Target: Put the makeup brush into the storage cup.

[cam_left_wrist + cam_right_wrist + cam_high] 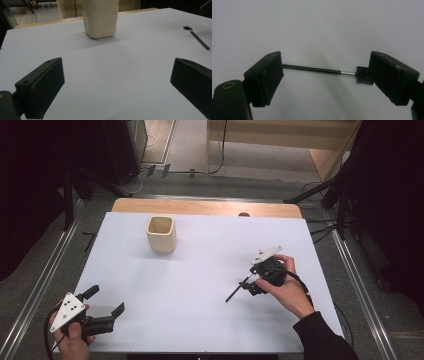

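Observation:
A thin black brush (317, 69) with a silver collar and a small comb head lies flat on the white table (190, 285). My right gripper (325, 65) hovers over it, with its jaws standing wide apart. The brush runs across the gap from one jaw to the other, and the pads do not press it. In the high view the right gripper (248, 282) sits at the brush's (234, 293) upper end, right of centre. My left gripper (106, 300) rests at the front left corner, open and empty. Its own view looks toward the brush (197, 38) far right.
A cream square cup (161, 234) stands upright at the back left of the table, seen ahead in the left gripper view (100, 17). A wooden strip (200, 207) borders the table's far edge. Metal rails run along both sides.

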A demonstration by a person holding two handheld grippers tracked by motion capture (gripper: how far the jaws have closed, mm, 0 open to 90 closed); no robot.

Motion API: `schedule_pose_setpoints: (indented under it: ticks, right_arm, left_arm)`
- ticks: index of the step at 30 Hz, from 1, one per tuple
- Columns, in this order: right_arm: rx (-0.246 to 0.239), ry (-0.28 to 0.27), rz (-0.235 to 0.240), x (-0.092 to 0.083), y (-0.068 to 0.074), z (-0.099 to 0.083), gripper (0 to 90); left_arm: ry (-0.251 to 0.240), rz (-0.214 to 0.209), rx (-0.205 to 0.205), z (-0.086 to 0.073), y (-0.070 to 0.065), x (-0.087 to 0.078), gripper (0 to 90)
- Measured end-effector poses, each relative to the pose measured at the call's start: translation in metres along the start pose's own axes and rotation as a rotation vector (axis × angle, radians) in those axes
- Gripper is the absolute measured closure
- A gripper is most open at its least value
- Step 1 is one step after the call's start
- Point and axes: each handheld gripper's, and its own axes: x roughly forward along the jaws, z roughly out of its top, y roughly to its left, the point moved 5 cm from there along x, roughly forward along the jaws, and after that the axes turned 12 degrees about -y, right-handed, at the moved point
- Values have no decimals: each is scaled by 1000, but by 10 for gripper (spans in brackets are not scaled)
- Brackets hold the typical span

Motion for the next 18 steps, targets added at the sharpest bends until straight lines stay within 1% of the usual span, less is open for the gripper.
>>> schedule_pose_setpoints:
  ticks: [3,5,10,12,14,15,16,17,18]
  right_arm:
    - [-31,49,26,5,0,2,166]
    - [-73,82,37,9,0,3,165]
    - [-158,175,44,20,4,4,178]
    - [-179,213,37,24,4,2,184]
    - [-197,236,39,29,3,1,192]
    - [-201,250,43,31,3,1,189]
    - [-201,250,43,31,3,1,189]
    - [-209,269,48,35,3,0,190]
    - [-202,279,48,36,4,-1,190]
  left_arm:
    - [0,1,-1,0,0,0,0]
    - [0,1,-1,0,0,0,0]
    - [-2,1,-4,0,0,0,0]
    - [0,0,-1,0,0,0,0]
    - [0,-2,1,0,0,0,0]
    - [0,-3,0,0,0,0,0]
    - [0,-3,0,0,0,0,0]
    - [-1,-3,0,-1,0,0,0]
    - [-1,-3,0,-1,0,0,0]
